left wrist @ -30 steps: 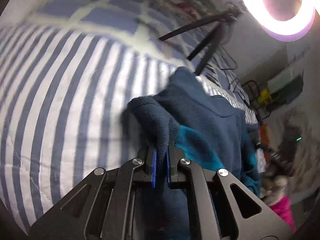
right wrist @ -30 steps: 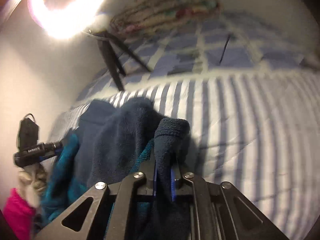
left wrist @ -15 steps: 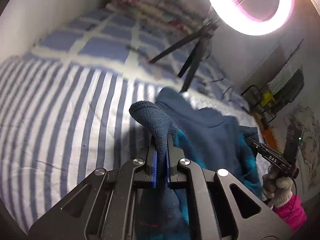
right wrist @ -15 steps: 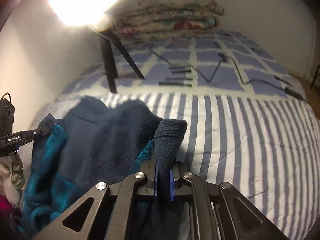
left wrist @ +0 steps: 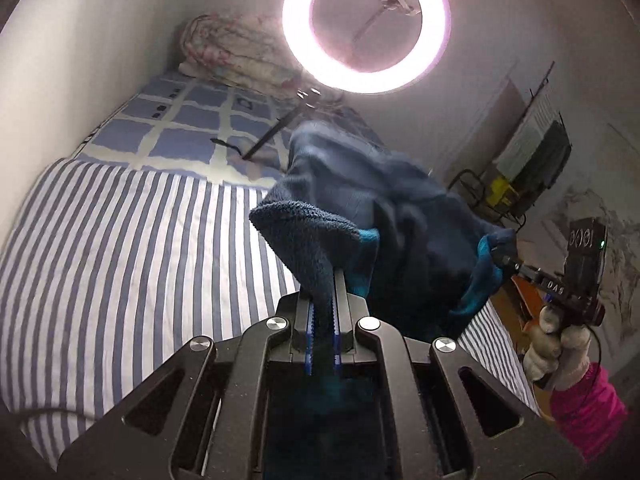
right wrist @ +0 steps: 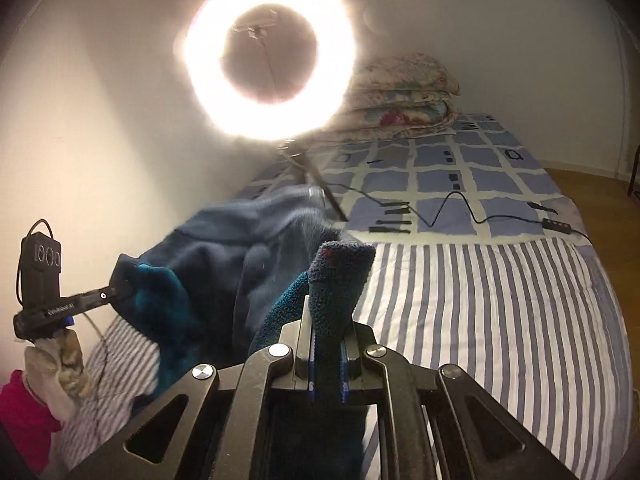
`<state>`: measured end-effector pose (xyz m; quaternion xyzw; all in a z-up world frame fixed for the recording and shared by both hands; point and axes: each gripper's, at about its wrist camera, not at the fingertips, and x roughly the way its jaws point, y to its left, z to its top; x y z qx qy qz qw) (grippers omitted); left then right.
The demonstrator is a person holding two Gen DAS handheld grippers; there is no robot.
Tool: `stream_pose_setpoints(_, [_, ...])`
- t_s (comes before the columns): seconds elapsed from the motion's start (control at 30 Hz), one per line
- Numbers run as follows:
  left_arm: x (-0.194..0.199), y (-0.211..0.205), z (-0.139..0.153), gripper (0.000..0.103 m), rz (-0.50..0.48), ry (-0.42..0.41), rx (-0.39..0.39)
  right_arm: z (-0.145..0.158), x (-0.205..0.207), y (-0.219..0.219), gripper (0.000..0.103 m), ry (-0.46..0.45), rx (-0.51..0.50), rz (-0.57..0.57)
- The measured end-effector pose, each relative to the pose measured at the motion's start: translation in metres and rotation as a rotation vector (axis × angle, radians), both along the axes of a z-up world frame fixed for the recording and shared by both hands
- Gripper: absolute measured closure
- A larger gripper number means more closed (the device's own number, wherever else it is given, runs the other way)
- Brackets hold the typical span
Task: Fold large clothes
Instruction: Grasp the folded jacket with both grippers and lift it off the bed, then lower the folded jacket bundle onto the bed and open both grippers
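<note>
The left gripper (left wrist: 322,312) is pinching a thick fold of the dark blue fleece garment (left wrist: 384,216), its blue pads pressed on the cloth, which rises out ahead of its fingers as a rounded hump; the right gripper (right wrist: 326,344) pinches another fold of the same garment in the same way, a stub of fleece standing up between its fingers; the garment hangs in the air between the two grippers, above the striped bed (left wrist: 120,248), with its teal lining showing along the lower edges and its bulk bunched rather than spread; ahead of both grippers the ring light (right wrist: 266,66) stands on its tripod (right wrist: 316,184) on the bed, and the lifted cloth looks close to the tripod legs; a black cable (right wrist: 460,208) lies on the checked part of the bed beyond the right gripper, and folded quilts (right wrist: 404,96) are stacked further ahead. My guess is the risks lie in swinging the garment forward, which could snag the tripod and tip the light; in the heavy fleece slipping from such small bites; and in laying it down still bunched, which would leave creases in the fold.
</note>
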<state>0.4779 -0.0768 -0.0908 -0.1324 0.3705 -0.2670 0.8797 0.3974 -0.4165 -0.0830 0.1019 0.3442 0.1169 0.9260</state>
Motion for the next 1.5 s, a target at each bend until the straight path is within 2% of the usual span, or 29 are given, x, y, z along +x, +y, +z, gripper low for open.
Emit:
stream_pose_setpoints(0.13, [-0.046, 0.005, 0.009, 0.099, -0.011, -0.001, 0.042, 0.014, -0.054, 0.017, 0.097, 0.012, -0.027, 0.019])
stream_pose_setpoints(0.23, [-0.077, 0.010, 0.010, 0.099, -0.006, -0.005, 0.056, 0.012, -0.088, 0.023, 0.097, 0.040, -0.042, 0.016])
stream_pose_setpoints(0.4, [-0.124, 0.018, -0.008, 0.099, 0.010, 0.023, 0.073, -0.003, -0.144, 0.036, 0.097, 0.093, -0.050, 0.009])
stream_pose_setpoints(0.47, [-0.140, 0.017, -0.019, 0.099, 0.012, 0.040, 0.091, -0.015, -0.163, 0.046, 0.097, 0.116, -0.085, 0.012])
stream_pose_setpoints(0.6, [-0.163, 0.009, -0.043, 0.099, -0.003, 0.070, 0.165, -0.041, -0.190, 0.056, 0.097, 0.176, -0.101, 0.004])
stream_pose_setpoints(0.8, [-0.185, 0.006, -0.067, 0.098, 0.010, 0.109, 0.202, -0.072, -0.207, 0.057, 0.097, 0.243, -0.126, -0.018])
stream_pose_setpoints(0.83, [-0.193, 0.008, -0.067, 0.096, 0.022, 0.115, 0.195, -0.073, -0.208, 0.057, 0.097, 0.249, -0.125, -0.017])
stream_pose_setpoints(0.87, [-0.196, 0.010, -0.065, 0.089, 0.029, 0.123, 0.187, -0.071, -0.212, 0.057, 0.095, 0.251, -0.122, -0.015])
stream_pose_setpoints(0.93, [-0.207, 0.016, -0.053, 0.086, 0.032, 0.137, 0.177, -0.057, -0.220, 0.054, 0.084, 0.239, -0.117, -0.023])
stream_pose_setpoints(1.0, [-0.225, 0.025, -0.033, 0.086, 0.021, 0.105, 0.155, -0.037, -0.234, 0.050, 0.074, 0.209, -0.114, -0.026])
stream_pose_setpoints(1.13, [-0.259, 0.045, 0.012, 0.086, 0.015, 0.031, 0.101, 0.014, -0.274, 0.041, 0.074, 0.116, -0.085, -0.031])
stream_pose_setpoints(1.23, [-0.291, 0.063, 0.056, 0.081, 0.005, -0.030, 0.049, 0.056, -0.310, 0.037, 0.073, 0.049, -0.068, -0.028])
stream_pose_setpoints(1.3, [-0.305, 0.074, 0.078, 0.079, -0.002, -0.041, 0.022, 0.089, -0.339, 0.040, 0.071, 0.003, -0.080, -0.009])
stream_pose_setpoints(1.33, [-0.315, 0.079, 0.090, 0.074, -0.008, -0.046, 0.005, 0.102, -0.350, 0.043, 0.069, -0.011, -0.087, 0.003])
stream_pose_setpoints(1.37, [-0.327, 0.084, 0.105, 0.064, -0.012, -0.051, 0.002, 0.114, -0.360, 0.045, 0.064, -0.023, -0.095, 0.017])
stream_pose_setpoints(1.4, [-0.334, 0.087, 0.117, 0.059, -0.013, -0.054, 0.008, 0.128, -0.373, 0.049, 0.056, -0.038, -0.105, 0.032])
stream_pose_setpoints(1.47, [-0.346, 0.092, 0.138, 0.045, -0.020, -0.070, 0.009, 0.147, -0.389, 0.055, 0.050, -0.060, -0.127, 0.050])
stream_pose_setpoints(1.5, [-0.346, 0.093, 0.145, 0.044, -0.018, -0.074, 0.015, 0.156, -0.395, 0.058, 0.050, -0.069, -0.140, 0.058])
